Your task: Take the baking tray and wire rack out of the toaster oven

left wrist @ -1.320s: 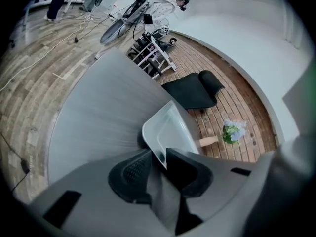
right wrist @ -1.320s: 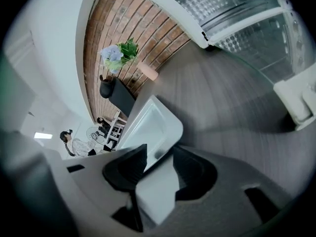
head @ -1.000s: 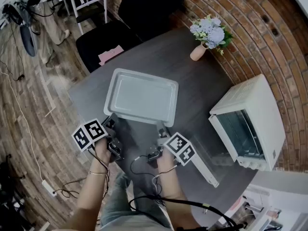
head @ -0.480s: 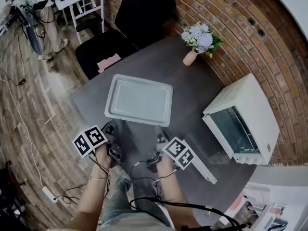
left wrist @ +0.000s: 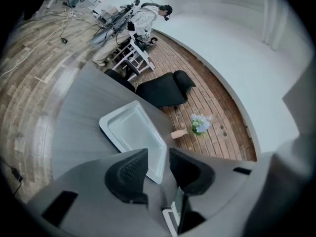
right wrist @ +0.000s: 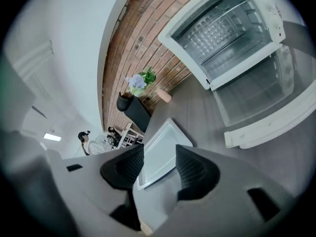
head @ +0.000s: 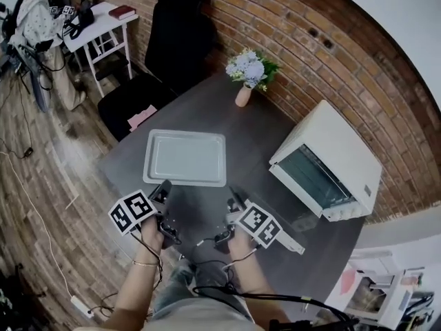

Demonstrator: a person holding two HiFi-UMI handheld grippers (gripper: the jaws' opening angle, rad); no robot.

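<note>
Our left and right fingers (left wrist: 127,174) are apart and empty, and a crooked pull could jam the silver wire rack (right wrist: 213,32).

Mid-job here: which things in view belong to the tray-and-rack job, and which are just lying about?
Job:
toaster oven, door open
wire rack, inside it
baking tray, on the table

Lying about:
flower vase
black chair
pink sheet on its seat
white side table

Bare table (head: 253,145) lies between the baking tray (head: 185,158) and the toaster oven (head: 337,158) (its dropped door (right wrist: 252,92) juts out).
</note>
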